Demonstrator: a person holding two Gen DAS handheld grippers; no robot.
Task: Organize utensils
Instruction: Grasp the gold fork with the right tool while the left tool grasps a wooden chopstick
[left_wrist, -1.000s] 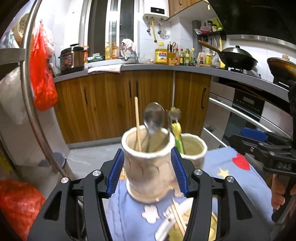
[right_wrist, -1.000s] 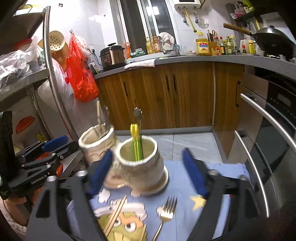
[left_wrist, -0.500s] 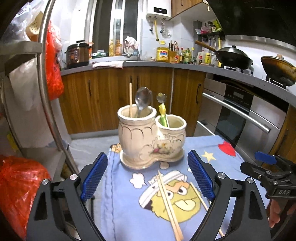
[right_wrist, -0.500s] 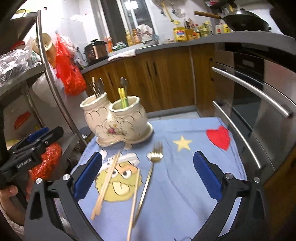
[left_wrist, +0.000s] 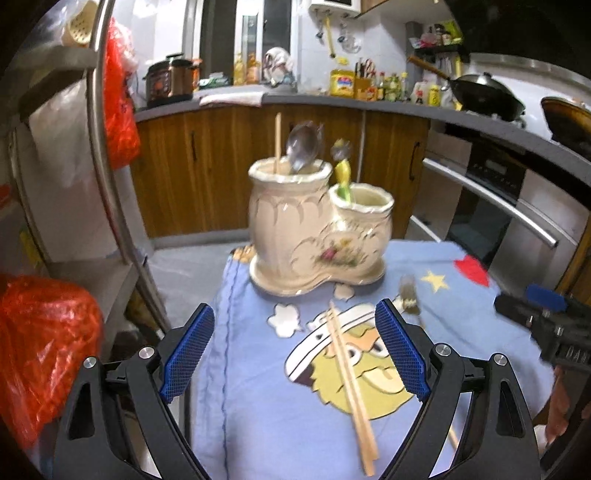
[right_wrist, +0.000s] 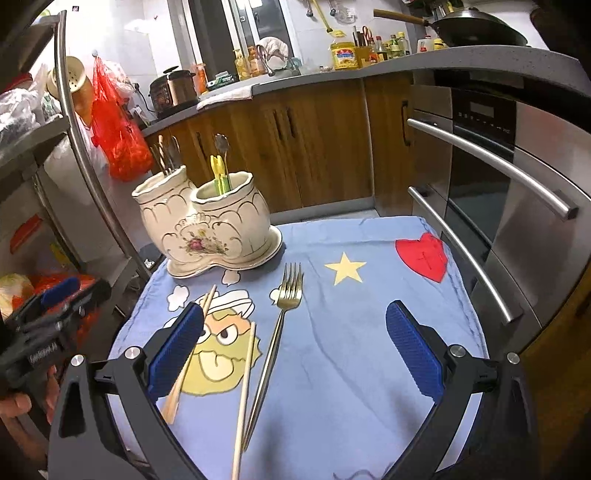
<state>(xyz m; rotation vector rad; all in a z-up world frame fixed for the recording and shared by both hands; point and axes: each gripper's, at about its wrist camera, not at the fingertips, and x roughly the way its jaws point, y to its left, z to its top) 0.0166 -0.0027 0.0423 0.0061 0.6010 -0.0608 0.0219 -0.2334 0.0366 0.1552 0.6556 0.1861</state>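
With both the left claw (left_wrist: 294, 354) and right claw (right_wrist: 293, 349) spread apart and empty, the thin fork (right_wrist: 277, 332) and chopsticks (right_wrist: 243, 398) lying flat on the cloth-covered surface (right_wrist: 369, 350) could slip from a pinch, or snag the cloth and jostle the ceramic holder (right_wrist: 207, 229).

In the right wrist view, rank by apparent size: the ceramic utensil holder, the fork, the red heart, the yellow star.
1. ceramic utensil holder
2. fork, longest but thin
3. red heart
4. yellow star

your left gripper (left_wrist: 295, 354) and right gripper (right_wrist: 293, 349) are showing black frames, silver screws, blue ribbed pads (left_wrist: 402, 354).
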